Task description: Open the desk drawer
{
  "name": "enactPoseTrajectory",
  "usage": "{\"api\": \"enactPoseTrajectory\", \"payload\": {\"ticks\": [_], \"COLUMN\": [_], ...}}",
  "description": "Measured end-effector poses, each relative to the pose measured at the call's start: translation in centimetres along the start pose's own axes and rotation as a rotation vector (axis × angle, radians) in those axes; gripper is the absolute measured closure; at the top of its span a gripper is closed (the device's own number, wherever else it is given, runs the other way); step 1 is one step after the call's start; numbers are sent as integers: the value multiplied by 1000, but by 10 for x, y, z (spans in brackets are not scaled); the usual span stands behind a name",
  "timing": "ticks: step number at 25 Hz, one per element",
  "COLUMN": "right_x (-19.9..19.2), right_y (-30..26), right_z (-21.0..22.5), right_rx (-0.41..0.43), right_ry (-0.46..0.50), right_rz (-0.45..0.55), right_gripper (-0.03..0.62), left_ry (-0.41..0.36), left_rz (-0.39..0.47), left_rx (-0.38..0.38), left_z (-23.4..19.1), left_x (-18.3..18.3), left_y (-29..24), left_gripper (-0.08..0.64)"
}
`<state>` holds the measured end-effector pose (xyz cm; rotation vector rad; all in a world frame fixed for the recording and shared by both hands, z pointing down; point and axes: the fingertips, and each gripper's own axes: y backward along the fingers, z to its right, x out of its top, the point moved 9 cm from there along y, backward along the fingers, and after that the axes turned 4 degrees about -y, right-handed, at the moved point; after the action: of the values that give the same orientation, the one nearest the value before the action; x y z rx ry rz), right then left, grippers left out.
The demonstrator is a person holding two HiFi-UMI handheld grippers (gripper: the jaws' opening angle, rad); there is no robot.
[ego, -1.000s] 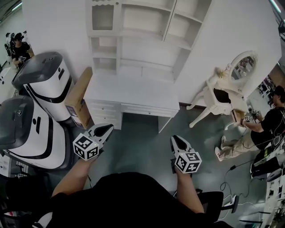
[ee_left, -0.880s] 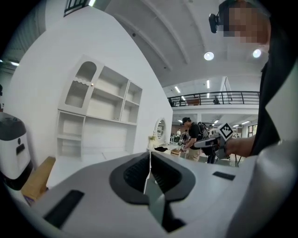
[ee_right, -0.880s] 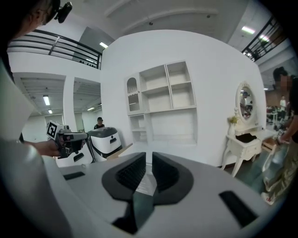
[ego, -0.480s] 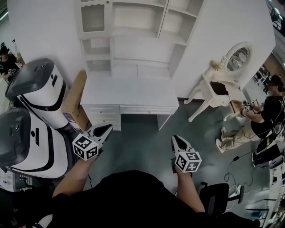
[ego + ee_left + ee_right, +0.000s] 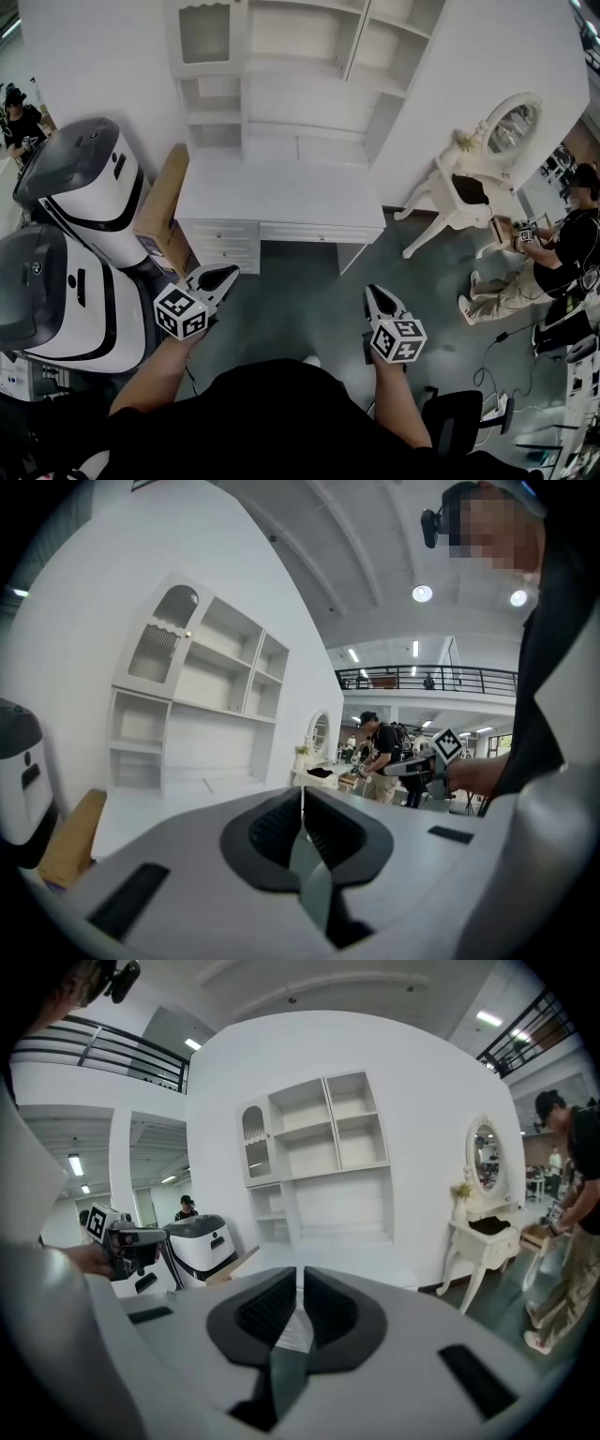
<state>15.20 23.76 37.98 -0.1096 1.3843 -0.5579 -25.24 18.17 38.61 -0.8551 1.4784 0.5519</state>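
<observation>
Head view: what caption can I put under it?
Left gripper and right gripper, both shut, face a white desk with drawers closed.

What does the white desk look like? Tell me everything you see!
The desk is white all over and looks like painted wood. Its flat top looks bare. A tall shelf unit rises from its back. Under the top, small drawers are stacked at the left with a wide drawer beside them, all shut. It stands on the grey floor. A brown cardboard sheet leans at its left side. The left gripper and right gripper are apart from it.
</observation>
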Motion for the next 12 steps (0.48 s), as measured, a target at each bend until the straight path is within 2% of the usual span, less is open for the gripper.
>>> {"api": "enactPoseTrajectory", "payload": {"ticks": [12], "right_x": [6], "right_y": [-54], "right_z": [44], "right_rx": [43], "right_ry": [-22], "right_rz": [-36], "right_gripper": [569], "left_ry": [-7], "left_rz": [-42], "left_rx": [18], "left_z": [-12], "left_x": [-2], "left_y": [-51], "left_gripper": [543]}}
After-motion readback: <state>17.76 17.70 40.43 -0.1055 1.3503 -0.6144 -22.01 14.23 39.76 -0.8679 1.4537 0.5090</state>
